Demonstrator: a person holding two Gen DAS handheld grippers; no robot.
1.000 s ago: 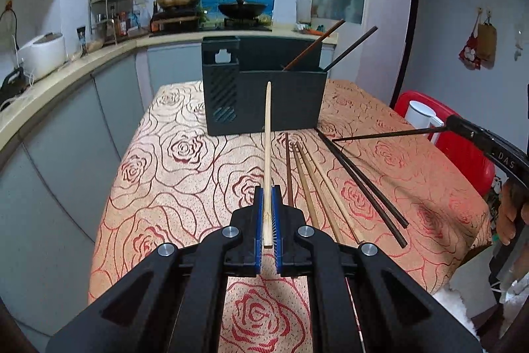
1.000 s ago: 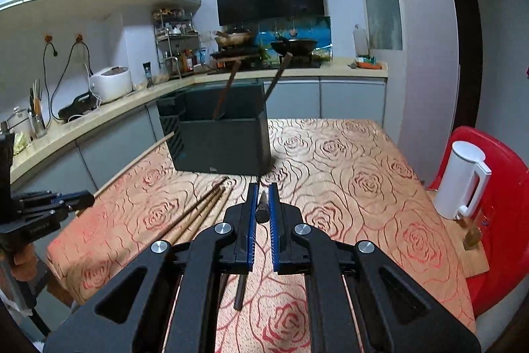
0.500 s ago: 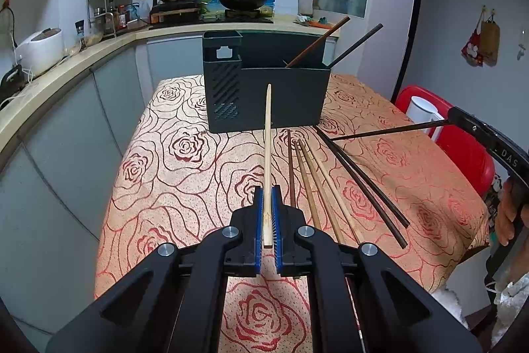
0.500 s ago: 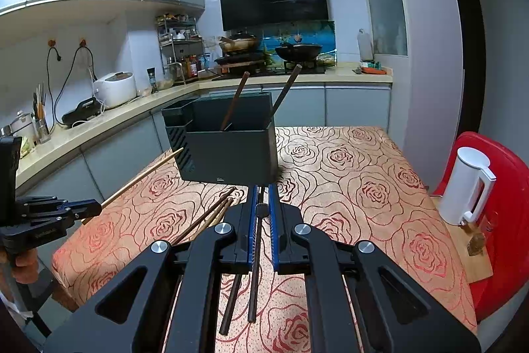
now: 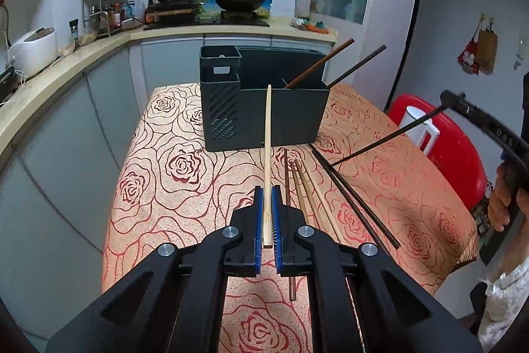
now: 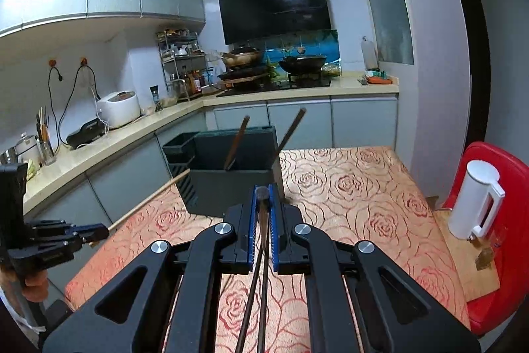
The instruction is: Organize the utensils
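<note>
Left tool (image 5: 268, 214) clamped on pale chopstick (image 5: 267, 154), right tool (image 6: 263, 220) clamped on dark chopstick (image 6: 261, 240), facing unlabelled grey holder (image 5: 264, 108) at bench (image 5: 158, 181) far edge.

A: The left wrist view looks forward along its own fingers, low over the rose-patterned orange tablecloth (image 5: 158, 174), straight at the dark grey slotted plastic utensil holder (image 5: 264, 115), which is near.

B: The right wrist view sits higher and further right, facing the same holder (image 6: 228, 184) and the kitchen counter behind.

A: Both share that holder, the cloth (image 6: 357, 187) and the white electric kettle (image 5: 418, 130).

B: Each also catches the other gripper at its edge.
</note>
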